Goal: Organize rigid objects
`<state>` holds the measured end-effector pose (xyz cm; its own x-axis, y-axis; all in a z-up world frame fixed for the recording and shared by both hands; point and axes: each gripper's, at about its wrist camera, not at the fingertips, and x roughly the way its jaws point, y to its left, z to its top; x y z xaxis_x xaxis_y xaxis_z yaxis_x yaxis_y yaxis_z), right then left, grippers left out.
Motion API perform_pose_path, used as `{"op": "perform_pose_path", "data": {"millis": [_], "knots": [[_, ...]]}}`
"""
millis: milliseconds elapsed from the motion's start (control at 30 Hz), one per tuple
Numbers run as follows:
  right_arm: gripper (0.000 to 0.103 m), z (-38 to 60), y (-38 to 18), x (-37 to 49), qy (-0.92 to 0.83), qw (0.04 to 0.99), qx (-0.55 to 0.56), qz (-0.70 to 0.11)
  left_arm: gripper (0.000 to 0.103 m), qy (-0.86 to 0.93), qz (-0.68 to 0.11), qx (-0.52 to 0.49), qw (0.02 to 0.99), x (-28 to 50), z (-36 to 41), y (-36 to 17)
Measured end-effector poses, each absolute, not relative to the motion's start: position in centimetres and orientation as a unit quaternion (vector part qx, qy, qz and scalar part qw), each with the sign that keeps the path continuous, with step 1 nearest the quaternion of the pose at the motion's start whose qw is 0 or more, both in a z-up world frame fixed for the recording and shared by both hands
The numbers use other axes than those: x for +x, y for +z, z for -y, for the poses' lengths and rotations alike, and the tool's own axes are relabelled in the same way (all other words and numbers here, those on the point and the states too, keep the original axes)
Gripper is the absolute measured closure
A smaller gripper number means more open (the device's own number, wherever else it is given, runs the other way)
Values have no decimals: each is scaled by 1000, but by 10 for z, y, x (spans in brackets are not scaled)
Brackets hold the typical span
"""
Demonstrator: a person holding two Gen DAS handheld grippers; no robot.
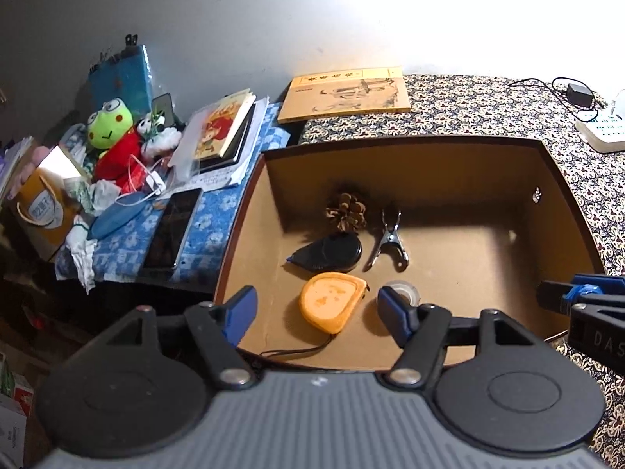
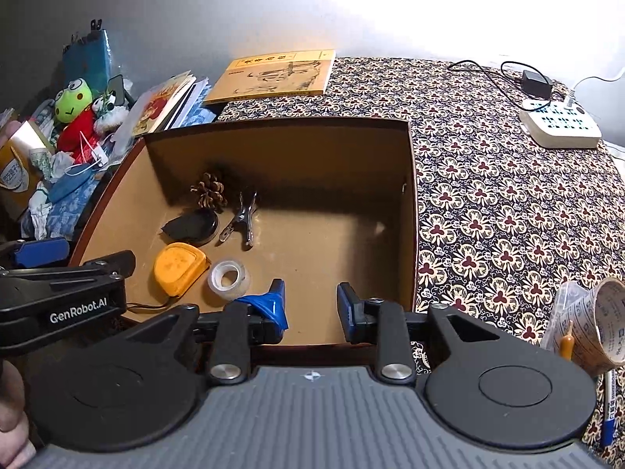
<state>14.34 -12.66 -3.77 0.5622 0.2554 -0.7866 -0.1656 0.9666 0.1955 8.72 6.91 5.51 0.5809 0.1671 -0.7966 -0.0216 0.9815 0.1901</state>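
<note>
Five rigid items are seen collected in the open cardboard box, which is set on the patterned tablecloth, presumably so that loose things can be dropped in from above. All five are grouped toward the box's left half, so its right half is left bare, probably as room for more.

Nearest the front, the orange tape measure is laid flat, its cord trailing toward the box's front wall. Behind it the black tape dispenser is found, just beside the pine cone, which is tucked toward the back left corner. The metal clip is laid to the right of the dispenser. The clear tape roll is rested on its side close beside the tape measure.

The left gripper is held above the box's near left corner with its jaws spread wide and nothing between them. The right gripper is likewise held parted and empty over the front edge. At the far right, a paper cup and a pen lie outside the box; these are judged the likely next candidates.
</note>
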Motion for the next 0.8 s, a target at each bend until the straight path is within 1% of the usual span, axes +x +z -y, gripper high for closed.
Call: {"op": "perform_pose_path", "data": {"millis": [467, 800], "knots": [[90, 92, -40, 125, 74, 884, 64, -458, 34, 21, -457, 87, 885, 78, -107, 53], [90, 77, -33, 104, 53, 894, 62, -442, 34, -5, -453, 91, 887, 65, -121, 52]]}}
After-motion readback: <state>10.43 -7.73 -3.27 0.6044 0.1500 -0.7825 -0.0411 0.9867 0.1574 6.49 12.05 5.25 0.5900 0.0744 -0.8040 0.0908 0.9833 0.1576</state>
